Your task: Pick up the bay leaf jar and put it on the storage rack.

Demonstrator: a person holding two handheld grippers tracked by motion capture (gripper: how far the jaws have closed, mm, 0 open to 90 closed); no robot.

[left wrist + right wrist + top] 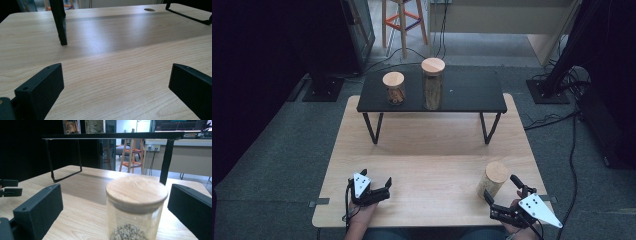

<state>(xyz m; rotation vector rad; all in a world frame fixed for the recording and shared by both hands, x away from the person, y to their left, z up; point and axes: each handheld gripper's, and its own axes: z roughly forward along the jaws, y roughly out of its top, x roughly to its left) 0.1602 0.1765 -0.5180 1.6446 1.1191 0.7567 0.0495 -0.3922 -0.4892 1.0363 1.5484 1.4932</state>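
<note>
Jaws of my right gripper stand spread, the lidded jar between them at twelve o'clock, untouched. My left gripper rests spread over bare table.

Clear glass jar, smooth wooden lid, matt wood-grain table

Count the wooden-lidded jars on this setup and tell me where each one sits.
3. The short jar and the tall jar stand side by side on the black shelf. The third jar stands on the wooden table, between the right tool's open jaws.
</note>
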